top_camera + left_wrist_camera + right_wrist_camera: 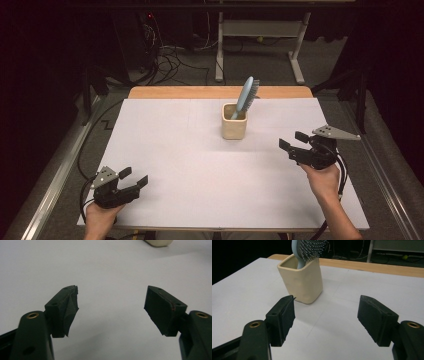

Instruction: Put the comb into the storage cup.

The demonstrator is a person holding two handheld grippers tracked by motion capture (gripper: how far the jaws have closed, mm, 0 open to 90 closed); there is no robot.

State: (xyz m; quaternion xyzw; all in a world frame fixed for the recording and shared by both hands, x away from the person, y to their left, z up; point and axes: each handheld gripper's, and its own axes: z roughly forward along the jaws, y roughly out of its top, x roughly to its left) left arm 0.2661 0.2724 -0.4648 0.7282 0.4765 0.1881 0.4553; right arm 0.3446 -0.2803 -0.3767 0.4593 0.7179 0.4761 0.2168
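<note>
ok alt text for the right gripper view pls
A cream square cup stands on a white table and holds a light blue hairbrush, bristle end up. In the foreground the right tool points toward the cup, jaws open with nothing between them.

A white sheet [200, 165] is covering the bench [220, 92], whose wooden edge is showing at the far side. Behind it, a grey floor [260, 65] is carrying tangled cables [170, 57] and a white frame [260, 30]. The room is staying dark.
</note>
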